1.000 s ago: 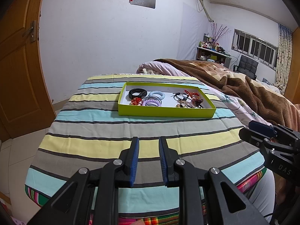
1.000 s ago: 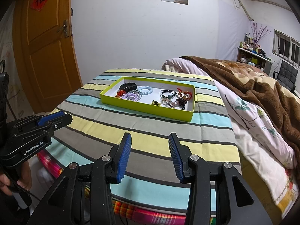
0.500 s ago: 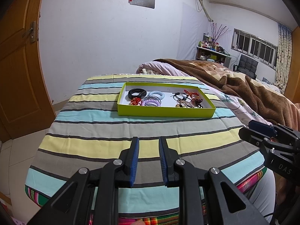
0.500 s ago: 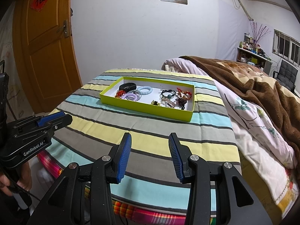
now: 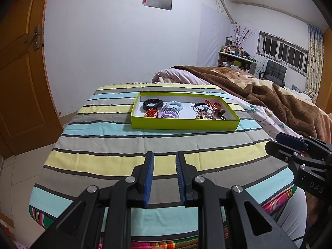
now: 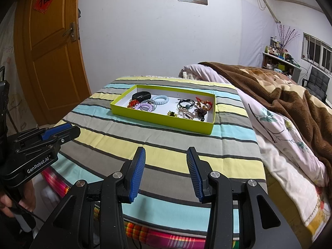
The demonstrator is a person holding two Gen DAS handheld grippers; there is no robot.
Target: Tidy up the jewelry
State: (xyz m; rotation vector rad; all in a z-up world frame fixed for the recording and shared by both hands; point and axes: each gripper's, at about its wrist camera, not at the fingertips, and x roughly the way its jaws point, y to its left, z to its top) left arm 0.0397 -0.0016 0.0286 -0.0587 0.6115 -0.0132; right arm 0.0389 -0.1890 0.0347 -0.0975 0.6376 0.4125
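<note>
- The lime-green tray (image 5: 184,123) lies flat toward the far end of the striped cloth (image 5: 116,143), at about 12 o'clock from the left gripper (image 5: 164,176) and 12 to 1 o'clock from the right gripper (image 6: 165,173).
- Inside it, the near-left part holds a red knotted charm (image 5: 151,112) and a lilac coil hair tie (image 5: 168,114); behind them sit a pale-blue coil hair tie (image 5: 174,105) and a black band (image 5: 153,103).
- Its right half carries a tangle of black elastics (image 5: 198,106), beaded clips and red-orange pieces, too small to sort out.
- The cloth covers a table; a brown blanket (image 5: 269,95) lies on a bed at 2 o'clock, a wooden door (image 6: 51,47) stands at 10 o'clock.
- Left gripper: fingers parted by a narrow gap, empty, above the cloth's near edge.
- Right gripper: fingers spread wider, empty, touching nothing.
</note>
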